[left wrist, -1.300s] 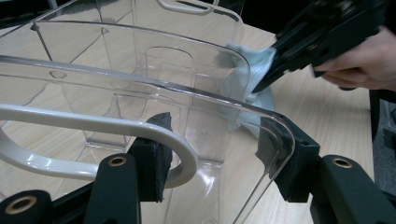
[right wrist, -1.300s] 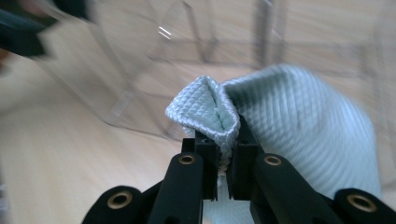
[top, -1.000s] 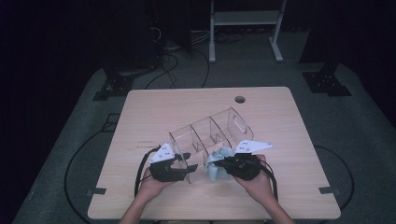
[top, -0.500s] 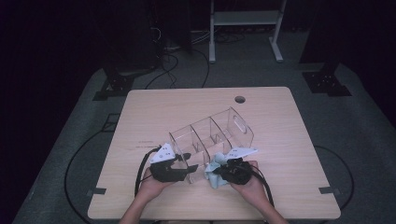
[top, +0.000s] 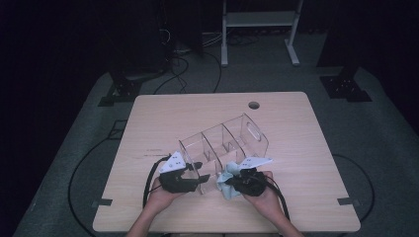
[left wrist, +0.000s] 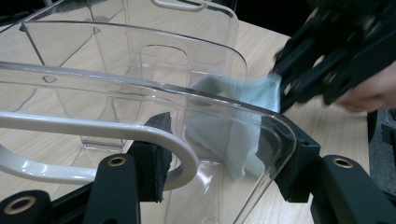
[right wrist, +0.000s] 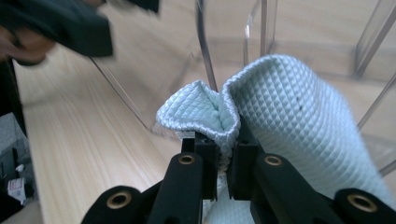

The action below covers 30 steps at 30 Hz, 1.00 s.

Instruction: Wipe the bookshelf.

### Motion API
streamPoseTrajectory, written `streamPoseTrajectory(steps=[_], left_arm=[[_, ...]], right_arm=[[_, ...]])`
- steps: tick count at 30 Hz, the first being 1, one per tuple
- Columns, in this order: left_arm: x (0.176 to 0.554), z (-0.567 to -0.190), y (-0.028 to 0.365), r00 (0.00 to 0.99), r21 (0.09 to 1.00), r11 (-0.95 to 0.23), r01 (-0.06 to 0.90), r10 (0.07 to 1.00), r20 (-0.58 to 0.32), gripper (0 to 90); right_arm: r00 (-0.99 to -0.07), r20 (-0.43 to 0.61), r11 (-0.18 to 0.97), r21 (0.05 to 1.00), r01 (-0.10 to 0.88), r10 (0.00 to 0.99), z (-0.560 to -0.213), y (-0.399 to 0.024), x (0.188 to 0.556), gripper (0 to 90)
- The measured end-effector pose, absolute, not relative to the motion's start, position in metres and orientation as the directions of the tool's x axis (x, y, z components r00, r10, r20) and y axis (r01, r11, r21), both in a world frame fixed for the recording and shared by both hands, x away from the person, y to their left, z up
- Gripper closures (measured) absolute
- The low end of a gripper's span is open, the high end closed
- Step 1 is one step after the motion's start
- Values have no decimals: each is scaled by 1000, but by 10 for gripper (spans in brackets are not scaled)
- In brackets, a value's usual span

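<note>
Clear plastic organiser (top: 225, 143) gripped by left gripper (left wrist: 219, 154) fingers; right gripper (right wrist: 223, 156) pinching pale cloth (right wrist: 280, 102) against it

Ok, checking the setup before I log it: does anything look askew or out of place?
Yes: the clear organizer sits tilted, its near end wall clamped by the left hand-held gripper. The right hand-held gripper presses a bunched pale-blue cloth against it.
</note>
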<state>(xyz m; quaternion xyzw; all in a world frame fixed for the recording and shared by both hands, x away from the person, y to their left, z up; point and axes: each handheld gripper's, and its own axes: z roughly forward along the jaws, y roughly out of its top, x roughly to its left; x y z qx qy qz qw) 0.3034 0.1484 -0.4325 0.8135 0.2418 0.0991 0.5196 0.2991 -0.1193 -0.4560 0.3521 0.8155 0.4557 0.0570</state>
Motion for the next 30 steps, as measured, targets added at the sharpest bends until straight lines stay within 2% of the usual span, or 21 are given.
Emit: streamPoseTrajectory(steps=[4, 7, 10, 16, 18, 24, 30], left_arm=[[303, -432, 148, 864, 893, -344, 289, 496, -89, 453], [303, -432, 147, 863, 893, -345, 290, 497, -88, 452], [303, -432, 147, 863, 892, -346, 290, 498, -88, 452], [303, -432, 147, 864, 892, -346, 290, 496, -88, 452], [303, -432, 147, 863, 892, -345, 291, 497, -90, 452], [301, -432, 143, 866, 890, -352, 292, 492, -89, 452], [300, -432, 140, 870, 885, -365, 289, 485, -85, 454]], right_arm=[[-760, 209, 275, 846, 456, 616, -424, -124, 294, 843], [-763, 199, 263, 860, 437, 615, -415, -123, 293, 844], [-759, 193, 281, 849, 446, 621, -427, -121, 293, 843], [-736, 227, 354, 762, 543, 638, -470, -117, 301, 843], [-735, 240, 350, 759, 550, 634, -468, -119, 303, 843], [-750, 213, 281, 836, 472, 626, -432, -125, 294, 844], [-729, 247, 339, 760, 555, 639, -469, -123, 299, 844]])
